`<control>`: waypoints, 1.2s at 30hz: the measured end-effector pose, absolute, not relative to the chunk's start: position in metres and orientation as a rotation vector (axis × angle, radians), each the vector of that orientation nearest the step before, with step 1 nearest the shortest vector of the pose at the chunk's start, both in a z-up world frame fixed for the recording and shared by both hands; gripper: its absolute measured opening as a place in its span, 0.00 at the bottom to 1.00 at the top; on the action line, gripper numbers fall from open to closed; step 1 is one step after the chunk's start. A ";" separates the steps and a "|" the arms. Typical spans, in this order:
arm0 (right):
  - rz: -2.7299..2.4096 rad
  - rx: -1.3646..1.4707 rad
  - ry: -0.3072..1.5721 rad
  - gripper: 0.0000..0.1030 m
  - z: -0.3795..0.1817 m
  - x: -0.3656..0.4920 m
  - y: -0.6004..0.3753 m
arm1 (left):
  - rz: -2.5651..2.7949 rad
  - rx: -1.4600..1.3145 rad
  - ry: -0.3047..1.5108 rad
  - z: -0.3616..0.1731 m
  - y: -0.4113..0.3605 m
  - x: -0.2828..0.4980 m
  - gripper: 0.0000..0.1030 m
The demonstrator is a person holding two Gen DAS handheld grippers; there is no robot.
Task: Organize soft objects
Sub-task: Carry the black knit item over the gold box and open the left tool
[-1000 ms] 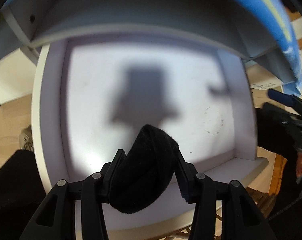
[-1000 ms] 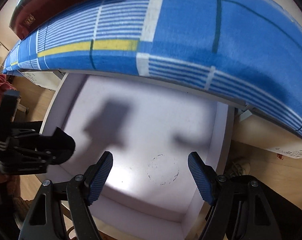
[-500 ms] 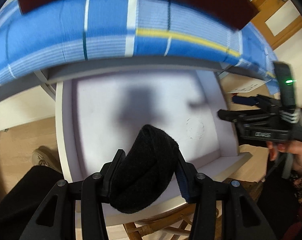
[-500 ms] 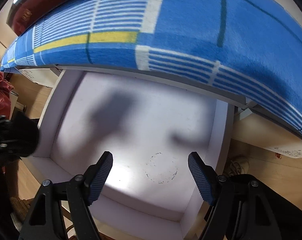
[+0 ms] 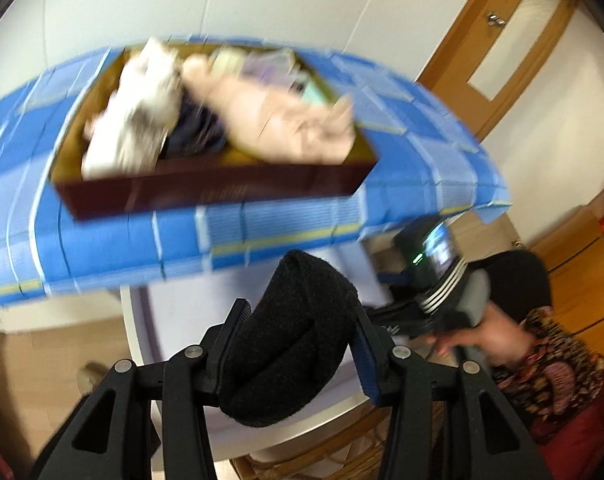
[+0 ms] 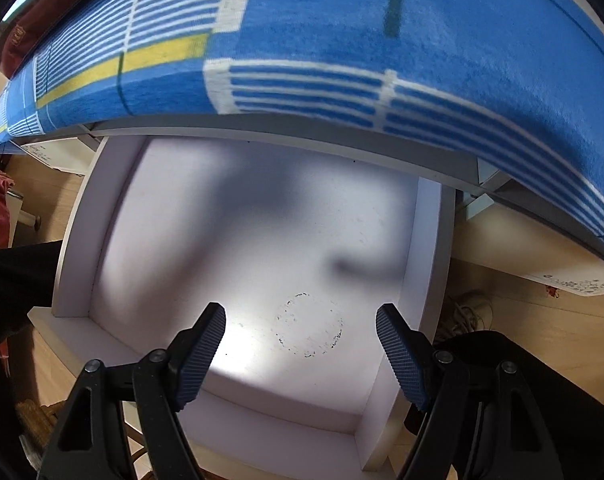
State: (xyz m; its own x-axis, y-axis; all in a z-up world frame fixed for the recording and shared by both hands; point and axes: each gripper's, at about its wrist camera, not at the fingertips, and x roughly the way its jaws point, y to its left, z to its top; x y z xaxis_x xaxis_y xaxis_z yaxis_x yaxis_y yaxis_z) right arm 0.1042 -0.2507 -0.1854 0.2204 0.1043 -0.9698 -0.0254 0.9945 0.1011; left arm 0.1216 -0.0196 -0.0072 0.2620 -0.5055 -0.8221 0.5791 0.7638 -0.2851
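- The left gripper (image 5: 298, 356) is clenching a rolled black sock (image 5: 290, 340) between both pads, so the soft roll is not opening or slipping out while it is being carried.
- It is pointing down over the front of the white drawer (image 5: 142, 320), w/ the sock well apart from the box (image 5: 206, 196) of clothes (image 5: 262, 116) on the blue cloth (image 5: 102, 240). I judge the sock is going toward that box, but this is not sure.
- The picture is blurred, probably b/c the hand is moving fast.
- The right gripper (image 6: 302, 352) is released, jaws wide, nothing between them. It is hovering over the drawer (image 6: 262, 240), which is showing only a bare bottom w/ a faint ring mark (image 6: 310, 326), prob. waiting for the next item.
- The cloth (image 6: 422, 60) is hanging over the table edge above the drawer, so a reach into it must pass under that edge.
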 end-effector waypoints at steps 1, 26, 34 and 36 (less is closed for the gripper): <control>0.090 0.068 1.346 0.76 -0.186 0.104 -0.251 | -0.742 0.077 1.065 0.002 -0.022 0.123 0.47; 0.068 0.080 1.378 0.76 -0.189 0.105 -0.253 | -0.586 0.165 1.096 0.008 -0.062 0.251 0.47; 0.076 0.086 1.374 0.76 -0.188 0.105 -0.252 | -0.551 0.221 1.064 0.012 -0.058 0.246 0.47; 0.078 0.091 1.372 0.76 -0.187 0.104 -0.253 | -0.547 0.242 1.038 0.020 -0.054 0.238 0.47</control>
State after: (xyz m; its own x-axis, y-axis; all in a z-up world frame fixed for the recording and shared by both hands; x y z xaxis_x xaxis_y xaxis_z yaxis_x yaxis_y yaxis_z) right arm 0.1038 -0.2529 -0.1866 0.1955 0.1083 -0.9747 -0.0023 0.9939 0.1100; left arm 0.2380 -0.0536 0.0201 0.3900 -0.3136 -0.8658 0.5365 0.8415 -0.0631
